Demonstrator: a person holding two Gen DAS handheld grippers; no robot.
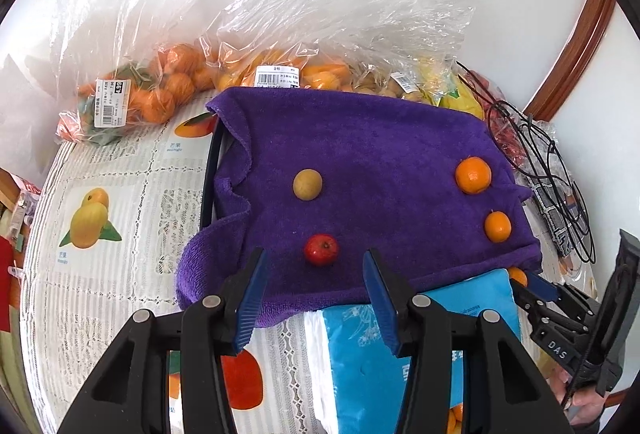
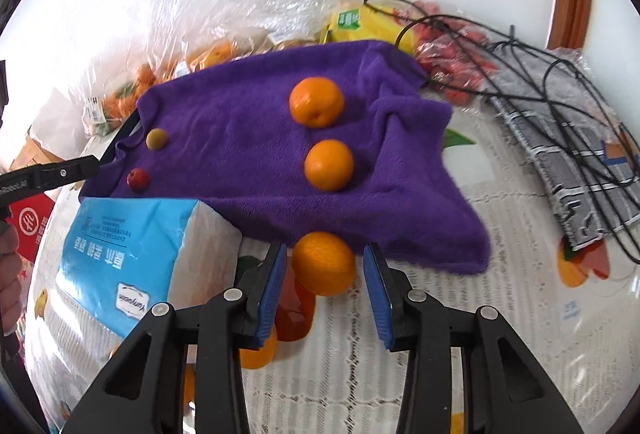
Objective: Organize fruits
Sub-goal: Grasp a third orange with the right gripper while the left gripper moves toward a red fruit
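A purple towel [image 1: 360,162] [image 2: 248,138] lies on the table. On it sit a small red fruit [image 1: 321,249] [image 2: 138,179], a yellow-green fruit [image 1: 307,184] [image 2: 156,139] and two oranges [image 1: 473,175] [image 1: 498,227] [image 2: 316,101] [image 2: 329,165]. A third orange [image 2: 323,263] [image 1: 518,275] rests on the tablecloth at the towel's near edge. My left gripper [image 1: 316,290] is open, just short of the red fruit. My right gripper [image 2: 325,282] is open with the third orange between its fingers, not gripped; it also shows in the left wrist view [image 1: 538,288].
A blue-and-white tissue pack [image 1: 400,346] [image 2: 132,254] lies against the towel's near edge. Clear bags of oranges [image 1: 160,90] and other fruit line the wall. Black cables [image 2: 540,82] and a grey patterned cloth [image 2: 560,154] lie at the right. The tablecloth [image 1: 100,174] is fruit-printed.
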